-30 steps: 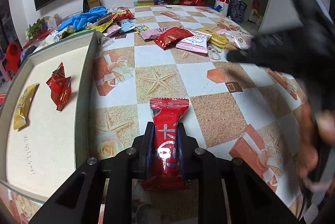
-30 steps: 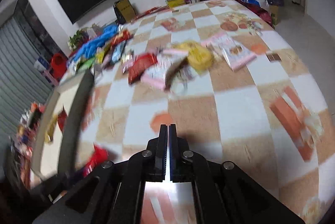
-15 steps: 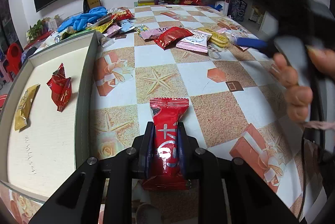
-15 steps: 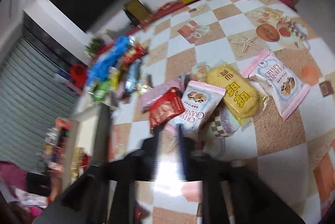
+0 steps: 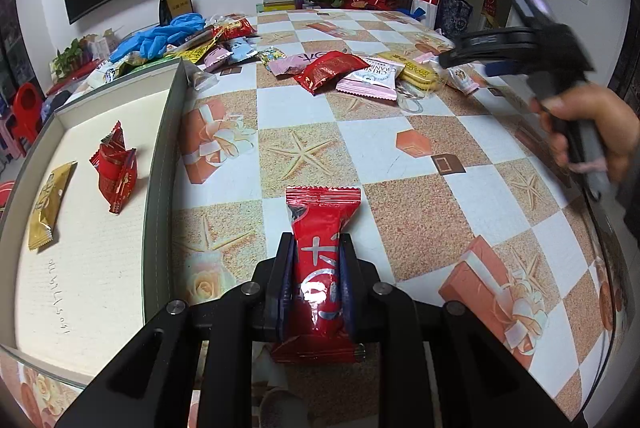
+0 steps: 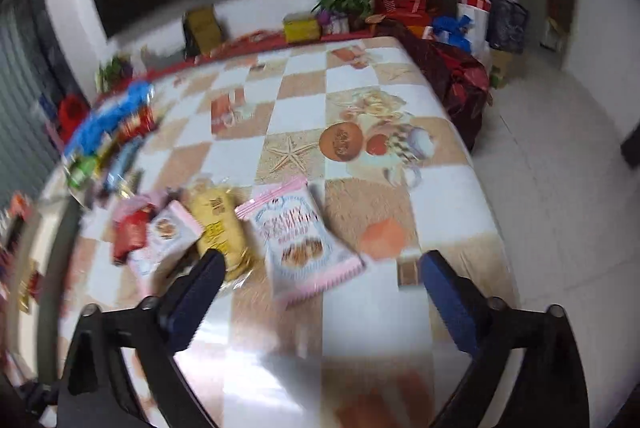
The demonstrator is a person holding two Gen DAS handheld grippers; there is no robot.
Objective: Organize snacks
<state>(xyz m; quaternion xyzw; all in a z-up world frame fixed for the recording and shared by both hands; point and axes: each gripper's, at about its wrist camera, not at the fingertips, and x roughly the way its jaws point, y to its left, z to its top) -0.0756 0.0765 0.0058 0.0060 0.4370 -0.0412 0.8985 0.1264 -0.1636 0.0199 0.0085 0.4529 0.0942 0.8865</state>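
My left gripper (image 5: pixel 316 248) is shut on a red snack packet (image 5: pixel 322 268), held low over the checked tablecloth near the front. To its left lies a shallow white tray (image 5: pixel 160 163) holding a red packet (image 5: pixel 114 167) and a gold packet (image 5: pixel 48 205). My right gripper (image 6: pixel 320 264) hangs above the far snack pile with its jaws opening wide and nothing between them. Below it lie a pink-and-white cracker packet (image 6: pixel 300 236) and a yellow packet (image 6: pixel 220 228). In the left wrist view the right gripper (image 5: pixel 464 61) hovers over that pile, held by a hand (image 5: pixel 588 131).
More snacks lie in a heap at the back left with blue gloves (image 5: pixel 160 37). A red packet (image 5: pixel 328 69) and a pink packet (image 5: pixel 370 81) lie mid-table. Plants and boxes line the far wall. The table's right edge (image 6: pixel 476 163) drops to a white floor.
The right gripper moved away from the front of the table to above the far snack pile and its jaws went from shut to wide apart. The left gripper and its red packet stayed still.
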